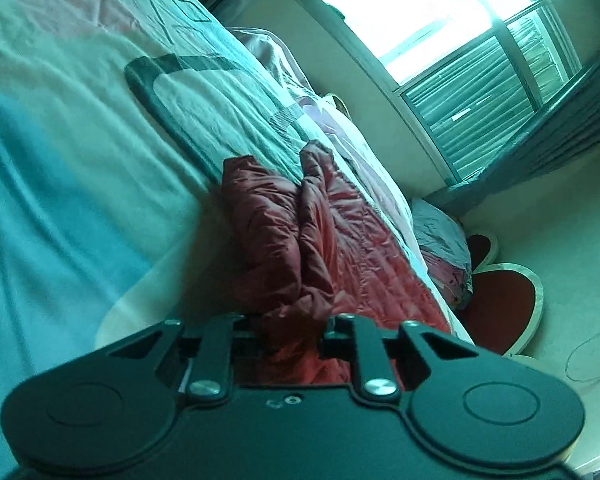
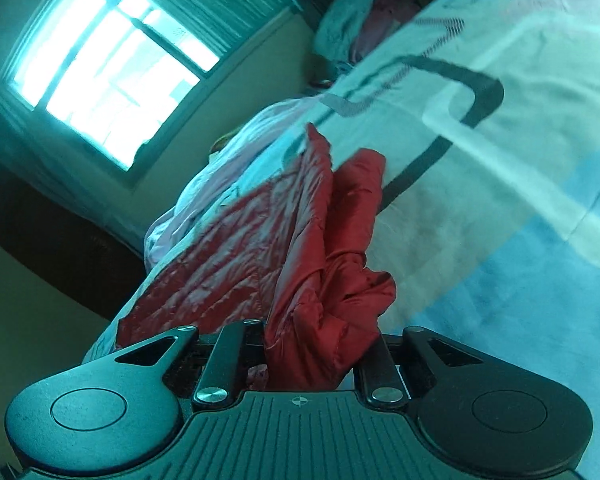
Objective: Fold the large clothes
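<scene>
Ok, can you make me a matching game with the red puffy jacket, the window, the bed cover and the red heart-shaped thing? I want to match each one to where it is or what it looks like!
Things:
1. red quilted puffer jacket
2. bright barred window
3. pale patterned bed cover
4. red heart-shaped mat with a white edge

Descriptions:
A. lying on the floor beside the bed
B. glowing with daylight
C. bunched up between a gripper's fingers
D. spread out under the jacket

Pairs: 1-C, 2-B, 3-D, 4-A
</scene>
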### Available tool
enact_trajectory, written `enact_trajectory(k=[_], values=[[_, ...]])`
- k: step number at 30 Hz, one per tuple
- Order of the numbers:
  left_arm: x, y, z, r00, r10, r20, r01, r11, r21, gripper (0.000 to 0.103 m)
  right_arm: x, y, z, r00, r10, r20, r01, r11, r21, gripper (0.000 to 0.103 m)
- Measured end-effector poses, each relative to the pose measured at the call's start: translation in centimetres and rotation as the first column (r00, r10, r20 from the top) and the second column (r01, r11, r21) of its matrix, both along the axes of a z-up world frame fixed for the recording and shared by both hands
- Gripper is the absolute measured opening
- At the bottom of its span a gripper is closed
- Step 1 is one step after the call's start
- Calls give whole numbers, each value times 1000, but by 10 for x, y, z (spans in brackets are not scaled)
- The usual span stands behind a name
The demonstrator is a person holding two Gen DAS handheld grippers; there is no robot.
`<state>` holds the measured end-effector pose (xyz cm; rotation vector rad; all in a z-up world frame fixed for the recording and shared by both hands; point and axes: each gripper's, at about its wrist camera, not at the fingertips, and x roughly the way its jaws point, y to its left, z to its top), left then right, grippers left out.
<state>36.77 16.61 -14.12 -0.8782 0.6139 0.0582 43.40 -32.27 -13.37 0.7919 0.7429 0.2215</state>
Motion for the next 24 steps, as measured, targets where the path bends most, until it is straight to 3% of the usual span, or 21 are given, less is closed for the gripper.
enact_trajectory(k=[10,22,24], values=[[-86,-16,-2,1000,4,-24,-6,999,-51,19,-87,-30,10,1000,19,-24,-19,1000,-11,15],[-155,-30,-5,999,4,-48,-4,1000,-5,19,-160,-61,-3,997,13,-74,-11,1000,23,15],[-157,-30,-10,998,14,-56,-14,1000,4,23,-161,-62,-9,995,17,-94,-15,1000,19,15]])
